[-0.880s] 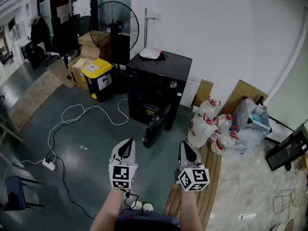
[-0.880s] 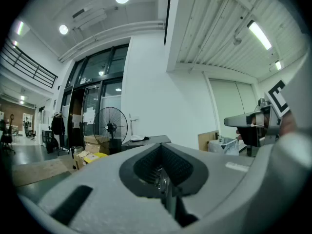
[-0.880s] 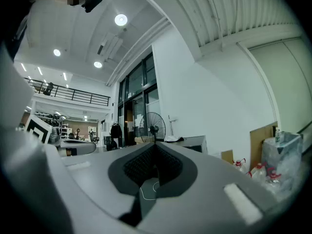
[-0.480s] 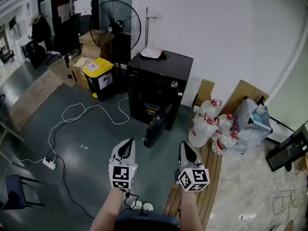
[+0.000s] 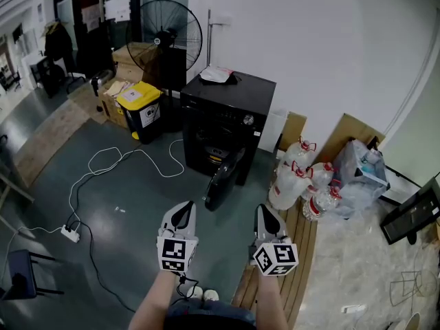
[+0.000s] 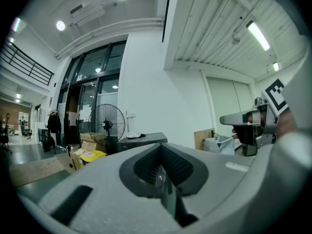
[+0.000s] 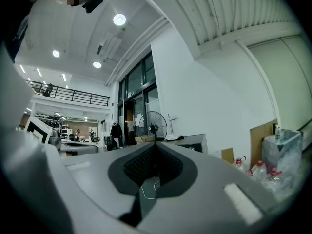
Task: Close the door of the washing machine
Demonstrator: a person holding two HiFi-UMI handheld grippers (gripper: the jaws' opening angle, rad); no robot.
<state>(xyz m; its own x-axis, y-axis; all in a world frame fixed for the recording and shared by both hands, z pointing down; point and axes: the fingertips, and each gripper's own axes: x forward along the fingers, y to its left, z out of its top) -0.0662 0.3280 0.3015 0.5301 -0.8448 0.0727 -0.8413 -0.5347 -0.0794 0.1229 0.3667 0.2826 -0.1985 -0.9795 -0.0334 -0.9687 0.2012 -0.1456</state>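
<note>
At the far left a white power strip lies on the floor, with a white cable looping from it towards the machine; behind it we note open cardboard boxes holding pale paper-like material that we cannot identify. Just beside them stands a black bin with a closed yellow lid; its contents are hidden, and its front label is too small to read. A pedestal fan stands behind the bin.

The left gripper is held level, low in the head view; its jaws are fully together with nothing between them; its cube bears a black-and-white square marker.

The washing machine, black, stands against the white wall, well apart from both grippers; its door stands open, swung out from the front; a pale packet lies on its top.

The right gripper is likewise level; its jaw tips meet, and it holds nothing.

To the right, clear jugs with red handles stand grouped on the floor; a clear plastic bag sits beyond them, contents indistinct.
</note>
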